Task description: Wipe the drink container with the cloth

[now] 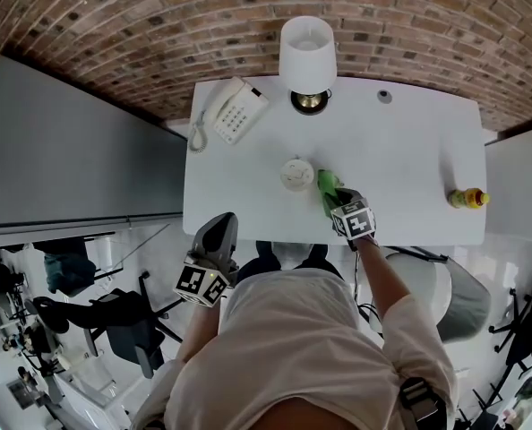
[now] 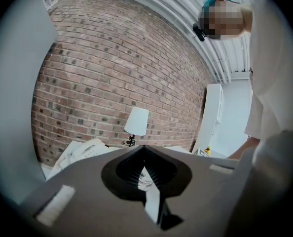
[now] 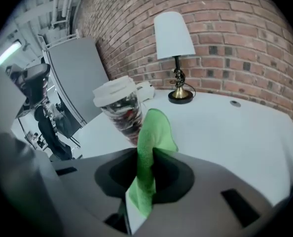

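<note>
L gripper [image 1: 218,233] at table's [image 1: 409,164] 7 o'clock edge, jaws closed, nothing btwn. Lidded drink cup [image 1: 296,174] upright mid-table. Green cloth [image 1: 327,186] just beside it at 4 o'clock, pinched in R gripper [image 1: 339,202]. Yellow bottle [image 1: 467,199] at table's 3 o'clock, well apart.

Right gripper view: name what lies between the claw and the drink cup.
The green cloth, clamped in the right claw, rises between it and the lidded cup, as the right gripper view shows.

The table [image 1: 409,150] lies bare between cup [image 1: 296,174] and bottle [image 1: 467,199] — lamp [image 1: 307,56] and phone [image 1: 235,110] stand along its far edge, leftward.
</note>
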